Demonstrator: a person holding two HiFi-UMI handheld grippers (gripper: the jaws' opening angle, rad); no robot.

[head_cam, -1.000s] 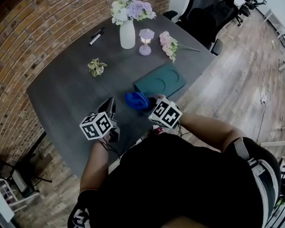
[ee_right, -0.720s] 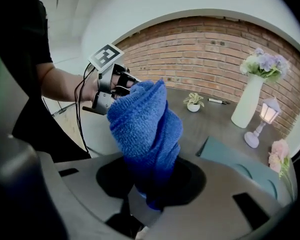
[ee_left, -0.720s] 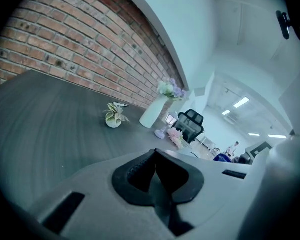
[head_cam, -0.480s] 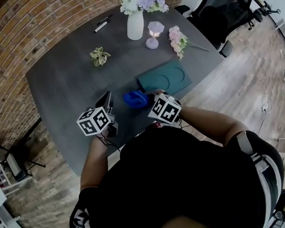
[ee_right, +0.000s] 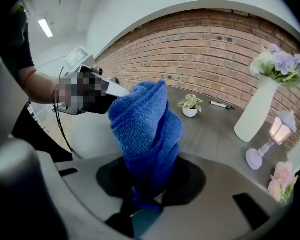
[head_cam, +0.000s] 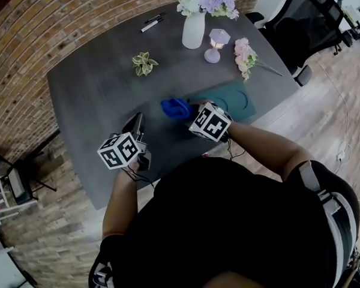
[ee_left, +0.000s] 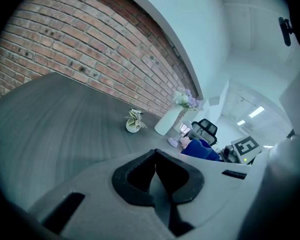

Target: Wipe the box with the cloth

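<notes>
A flat teal box [head_cam: 233,98] lies on the dark grey table [head_cam: 90,95], its near left end hidden behind my right gripper [head_cam: 189,113]. That gripper is shut on a bunched blue cloth [head_cam: 176,107], held just off the box's left end. In the right gripper view the cloth [ee_right: 147,129] rises from between the closed jaws of the right gripper [ee_right: 146,186]. My left gripper [head_cam: 135,123] hovers over the table to the left, shut with nothing in it; in its own view the left gripper [ee_left: 155,170] shows pads pressed together, and the cloth [ee_left: 202,149] lies beyond.
At the table's far side stand a white vase of flowers [head_cam: 194,27], a small lilac lamp [head_cam: 214,45], a pink flower bunch [head_cam: 245,55], a little potted plant [head_cam: 144,63] and pens [head_cam: 153,21]. A black office chair [head_cam: 309,26] stands at the right; a brick wall runs along the left.
The head view has swung, so the table sits more to the right. My right gripper keeps the cloth by the box's left end. The left gripper has hardly moved.
</notes>
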